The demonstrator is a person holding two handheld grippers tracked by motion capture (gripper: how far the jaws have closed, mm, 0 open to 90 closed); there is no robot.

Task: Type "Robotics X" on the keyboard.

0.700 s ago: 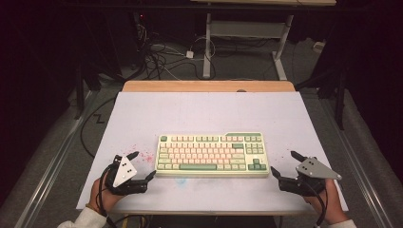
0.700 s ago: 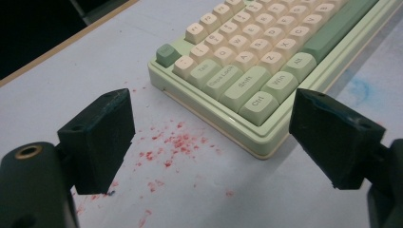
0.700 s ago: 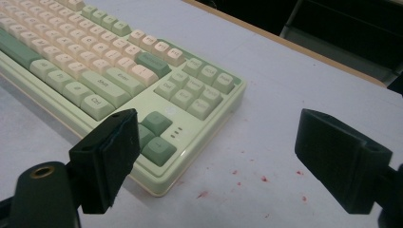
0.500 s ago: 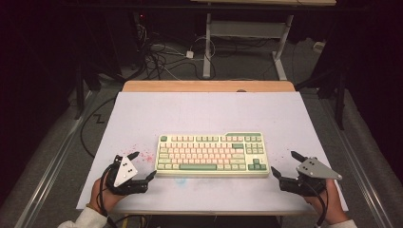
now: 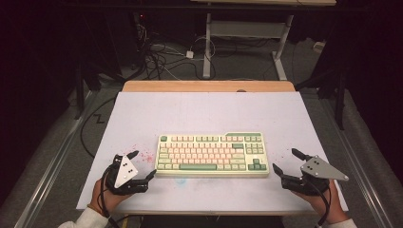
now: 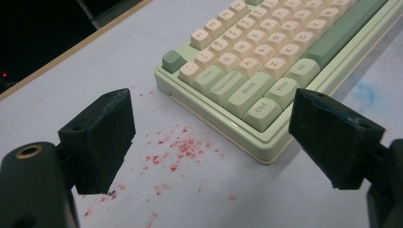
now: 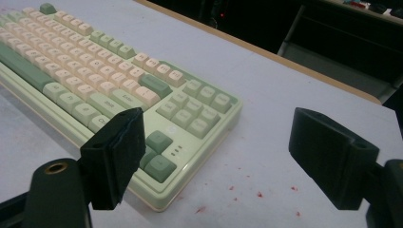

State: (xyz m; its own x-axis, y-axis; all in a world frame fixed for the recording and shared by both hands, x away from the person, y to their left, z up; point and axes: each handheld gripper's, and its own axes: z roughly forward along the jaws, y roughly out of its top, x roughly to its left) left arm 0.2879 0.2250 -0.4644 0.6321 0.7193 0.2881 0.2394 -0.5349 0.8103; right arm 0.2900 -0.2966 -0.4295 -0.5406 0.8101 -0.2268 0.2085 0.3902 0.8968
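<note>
A pale green keyboard with cream and green keys lies flat near the front middle of the white table. My left gripper rests just left of the keyboard's front left corner, jaws wide apart with nothing between them. My right gripper sits just right of the keyboard's right end, also open and empty. Each is held by a hand at the table's front edge. Both point towards the keyboard without touching it.
Red specks and a faint blue smear mark the table surface near the keyboard. A wooden strip edges the table's far side. Beyond it are cables on the floor and a metal desk frame.
</note>
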